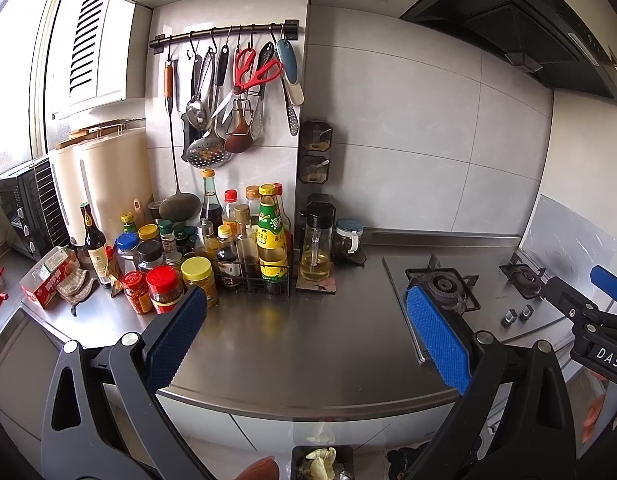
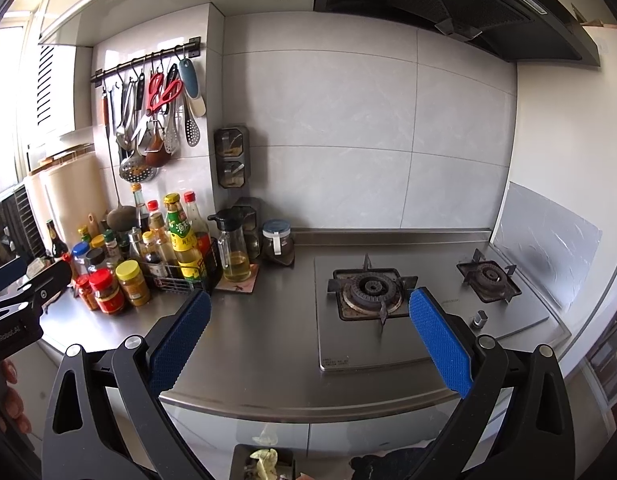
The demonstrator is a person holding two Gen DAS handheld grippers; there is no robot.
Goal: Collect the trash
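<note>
A dark trash bin stands on the floor below the counter edge, with pale crumpled scraps inside; it also shows in the right wrist view. My left gripper is open and empty, held above the front of the steel counter. My right gripper is open and empty, above the counter beside the gas stove. Each gripper shows at the edge of the other's view: the right one and the left one.
Many sauce bottles and jars crowd the counter's left, with an oil dispenser and a small jar. Utensils hang on a rail. A red box and cloth lie far left. A range hood hangs above the stove.
</note>
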